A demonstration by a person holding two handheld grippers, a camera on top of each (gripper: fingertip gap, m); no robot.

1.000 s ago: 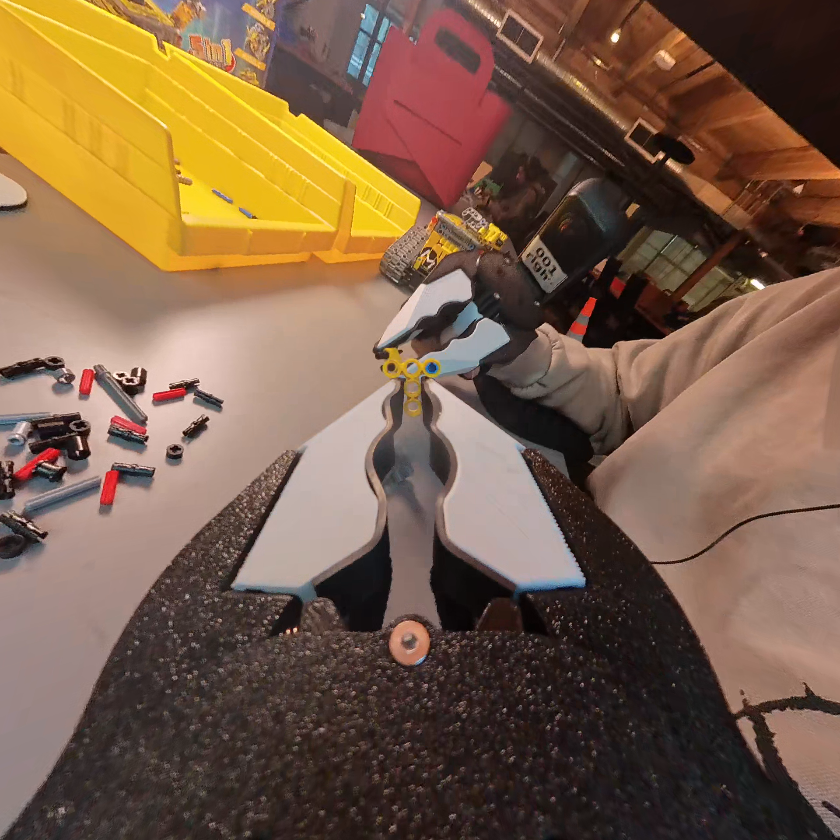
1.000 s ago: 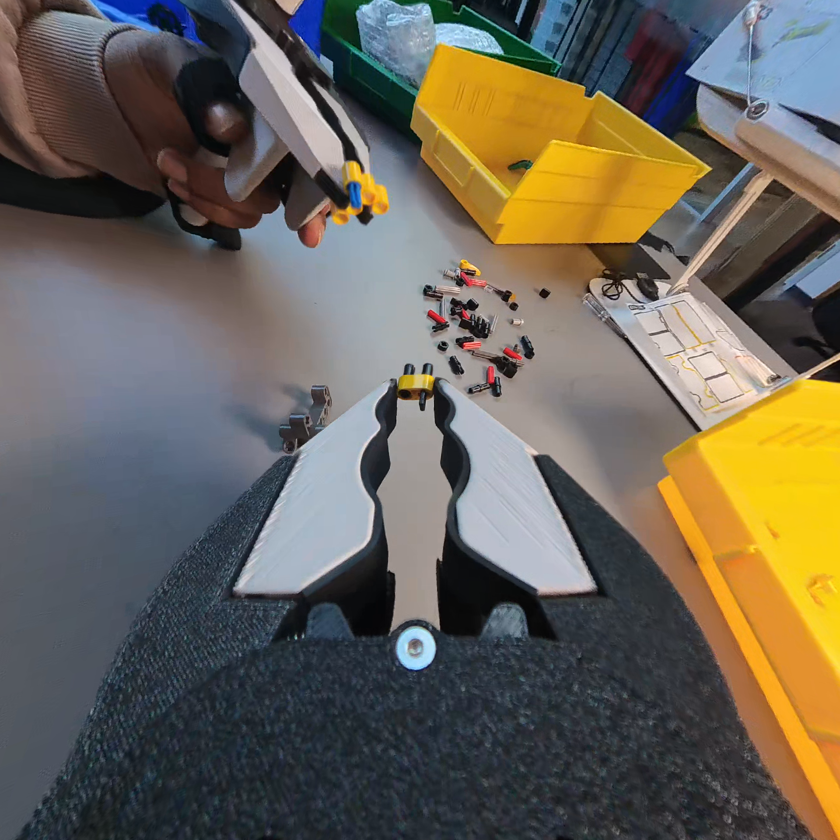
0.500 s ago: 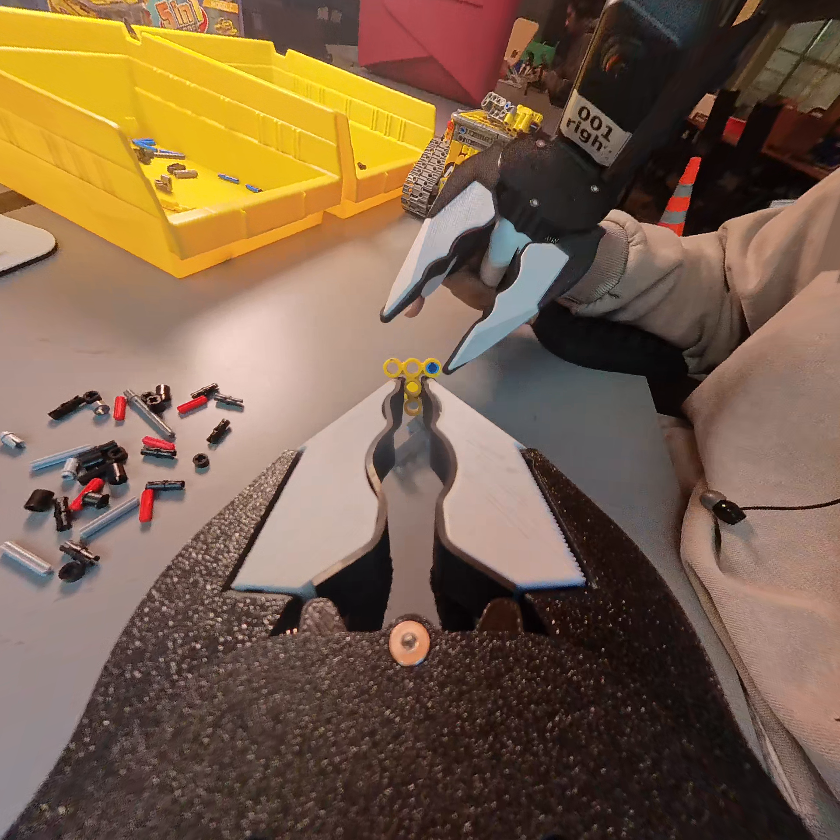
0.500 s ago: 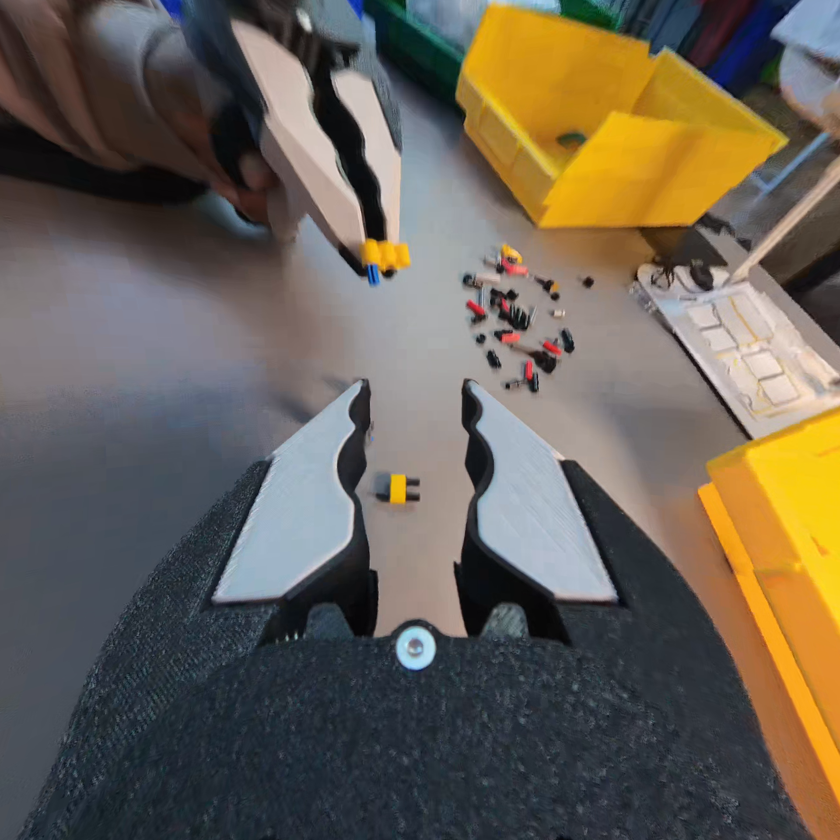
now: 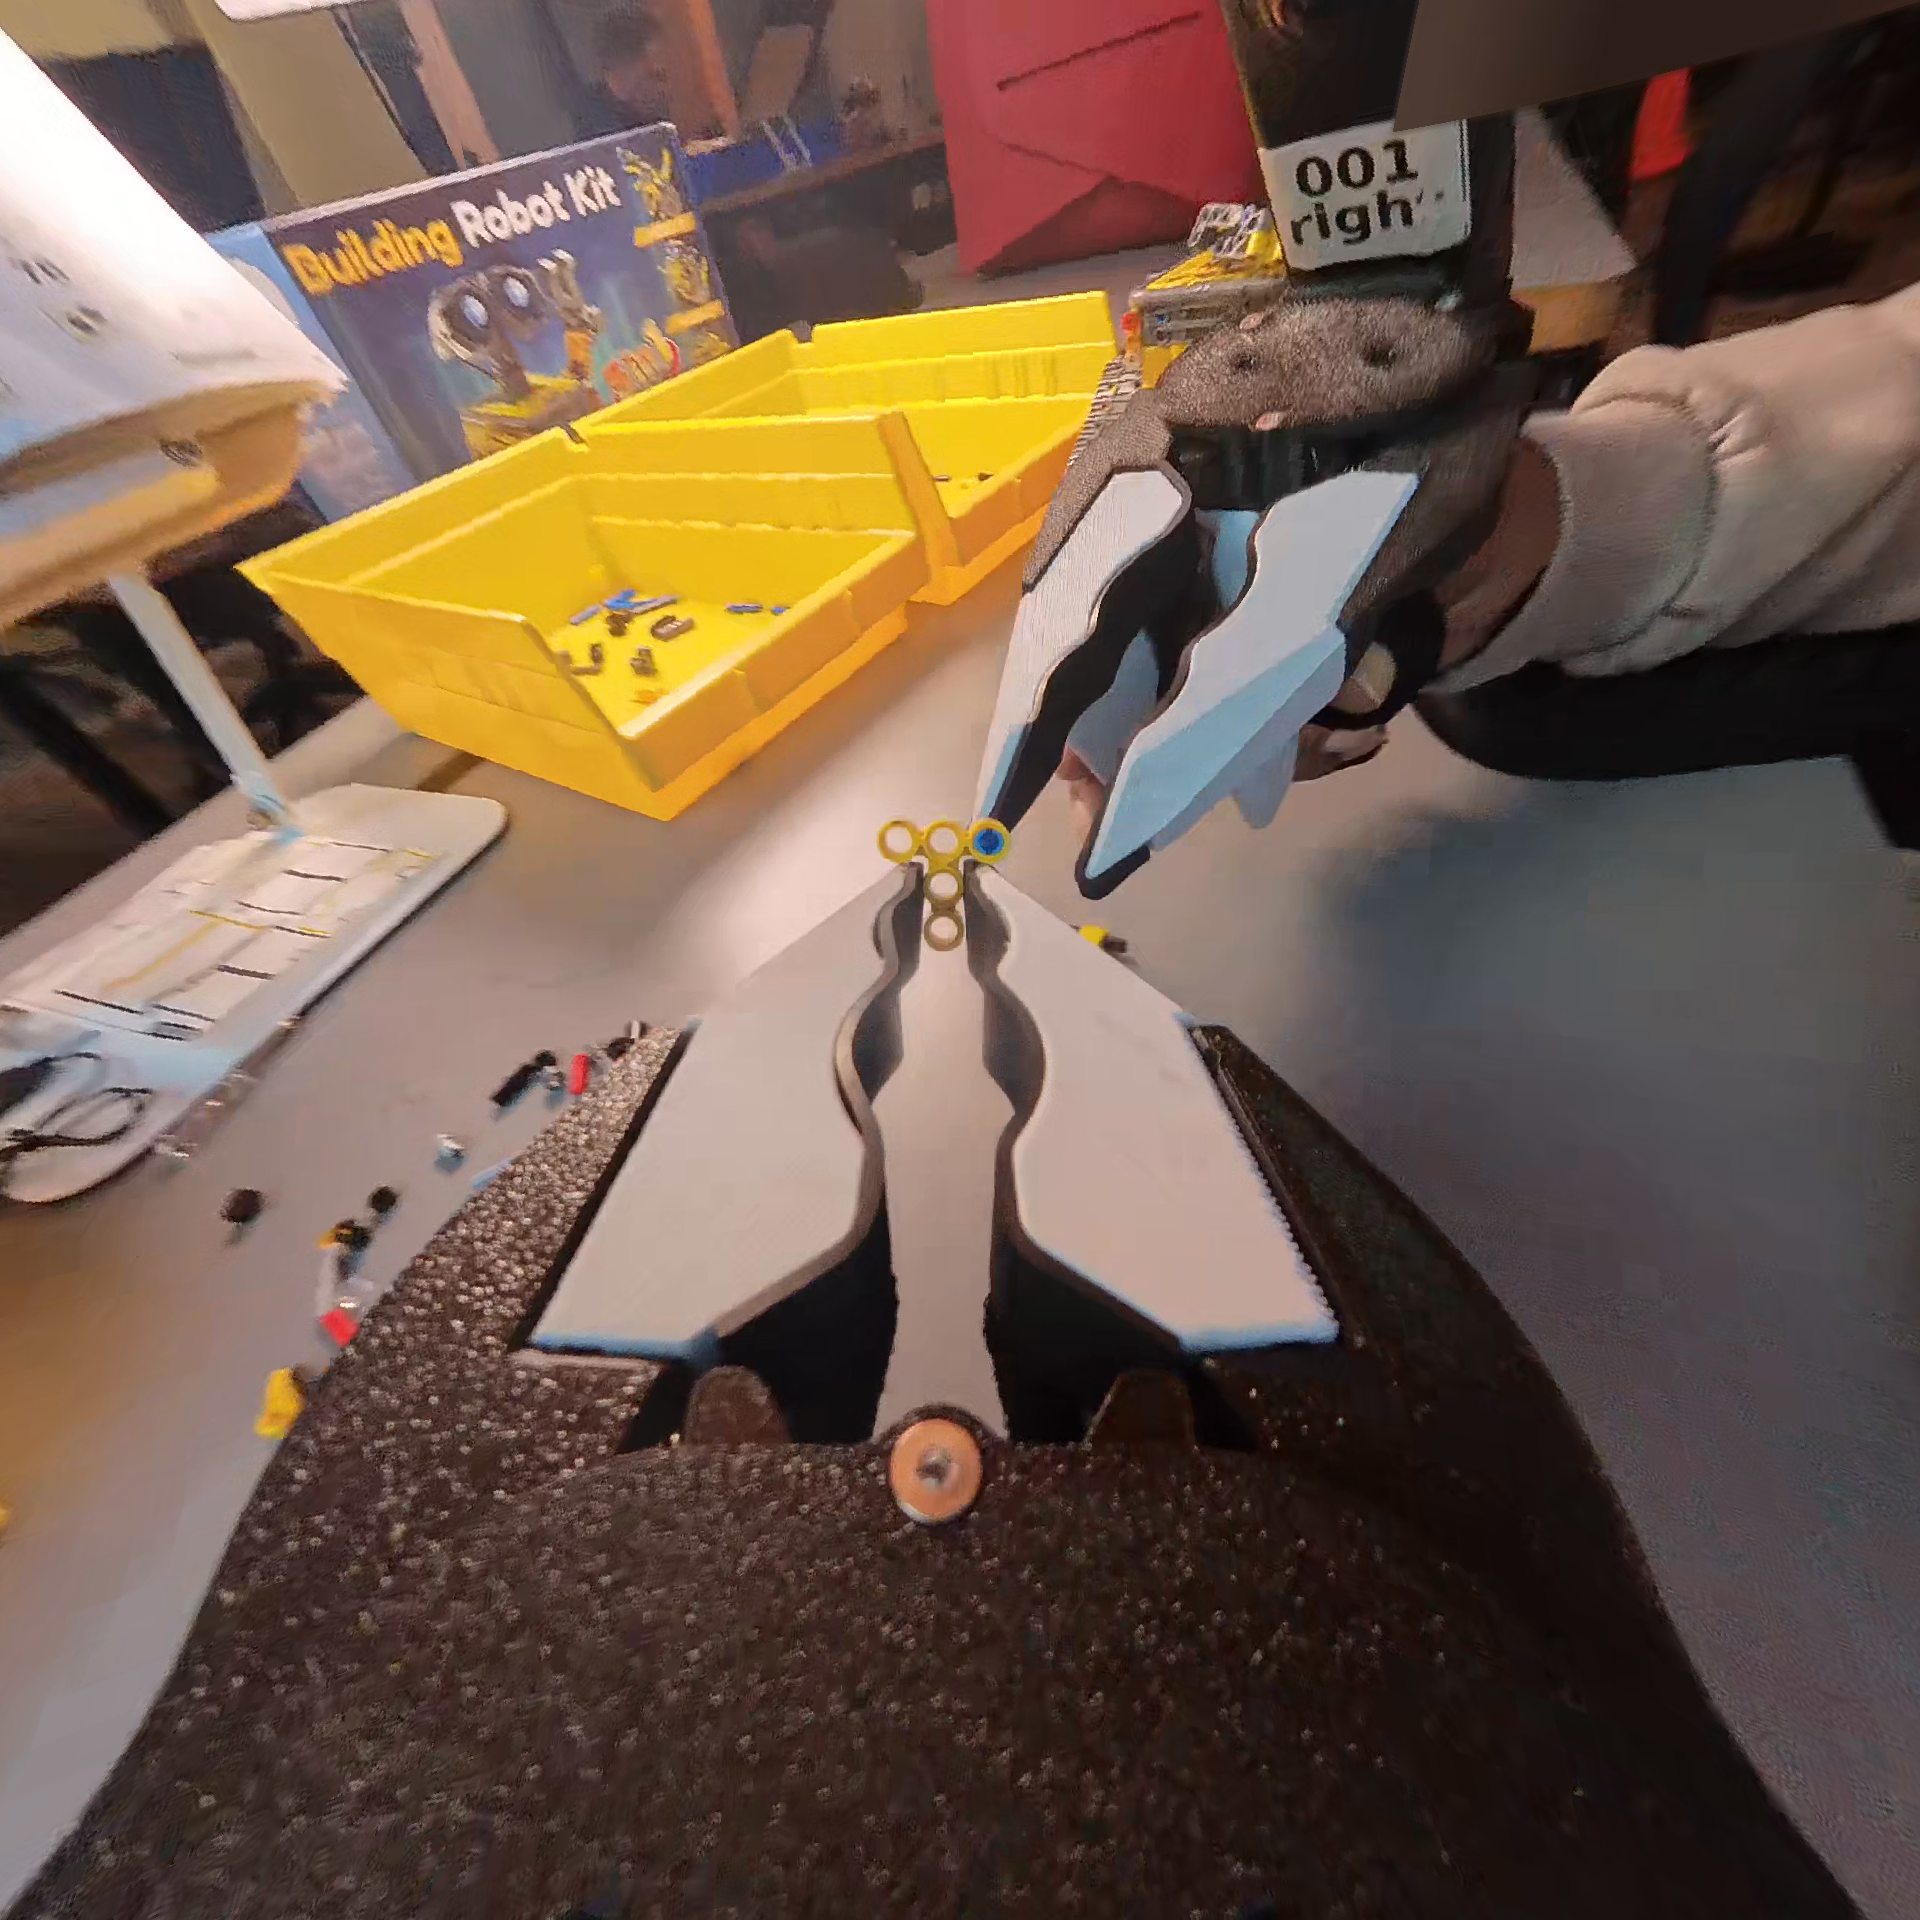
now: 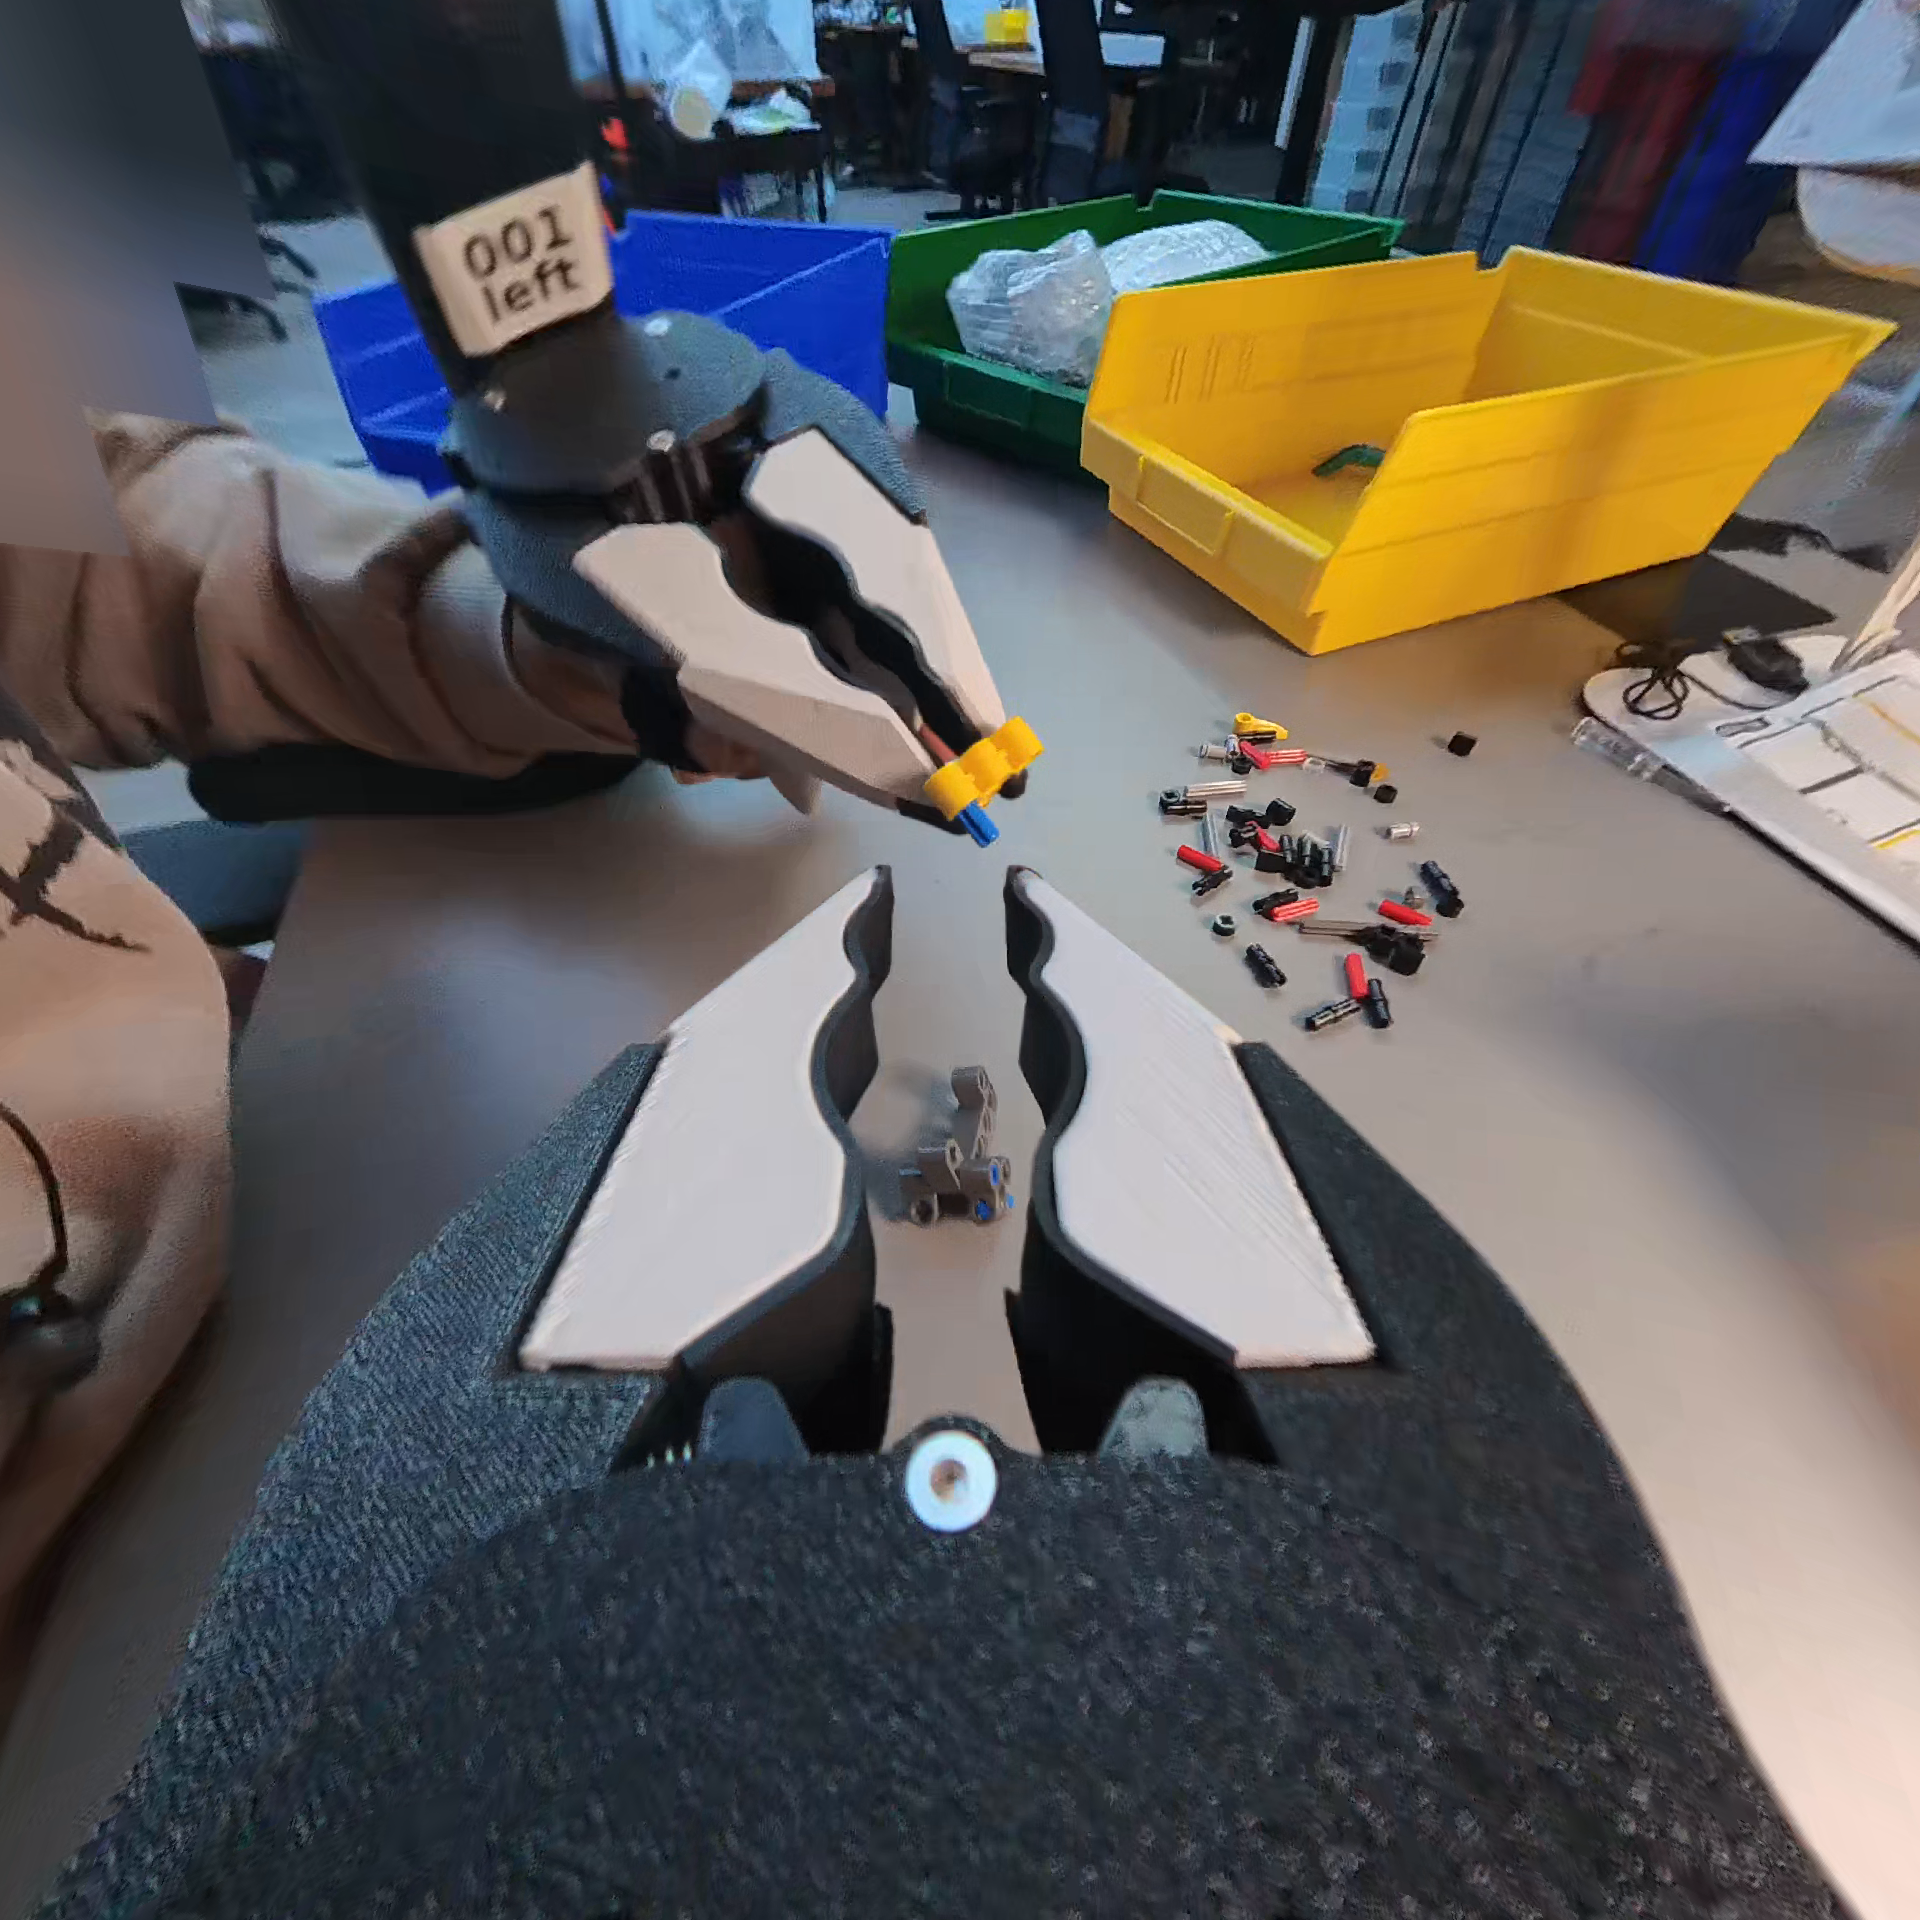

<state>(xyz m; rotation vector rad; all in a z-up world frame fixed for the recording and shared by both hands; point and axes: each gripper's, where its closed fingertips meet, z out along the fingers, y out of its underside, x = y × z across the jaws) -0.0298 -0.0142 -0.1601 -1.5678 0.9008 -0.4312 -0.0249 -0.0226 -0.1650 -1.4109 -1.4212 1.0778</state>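
- On the left of the grey table (image 6: 1299,582), the left gripper (image 6: 961,795) is held above the surface, its fingers (image 6: 790,686) pinched tight on the stem of a yellow T-shaped beam (image 5: 943,871).
- A blue pin (image 5: 989,842) sits in the right-hand hole of the beam's crossbar; the other holes look empty, so by my reading the piece is only partly fitted out.
- Just right of that, the right gripper (image 6: 948,883) points toward the beam with its fingers (image 5: 1195,748) spread to a moderate gap and nothing between them; one tip hangs just beside the blue pin, though I cannot tell if it touches.
- Below the right gripper, a small grey bracket assembly (image 6: 961,1164) with blue pins lies on the table, seen between the fingers but not gripped.
- A small yellow-and-black part (image 5: 1099,938) lies loose on the table just beside the left gripper's tip.
- Further right, a scatter of black, red and grey pins (image 6: 1309,862) is spread loose, near an instruction sheet (image 6: 1829,769).
- Containers: the divided yellow tray (image 5: 727,540) holds a few blue and dark pieces; the blue bin (image 6: 748,291) shows no contents from here; the green bin (image 6: 1039,343) holds clear plastic bags; the single yellow bin (image 6: 1455,436) holds one green piece.
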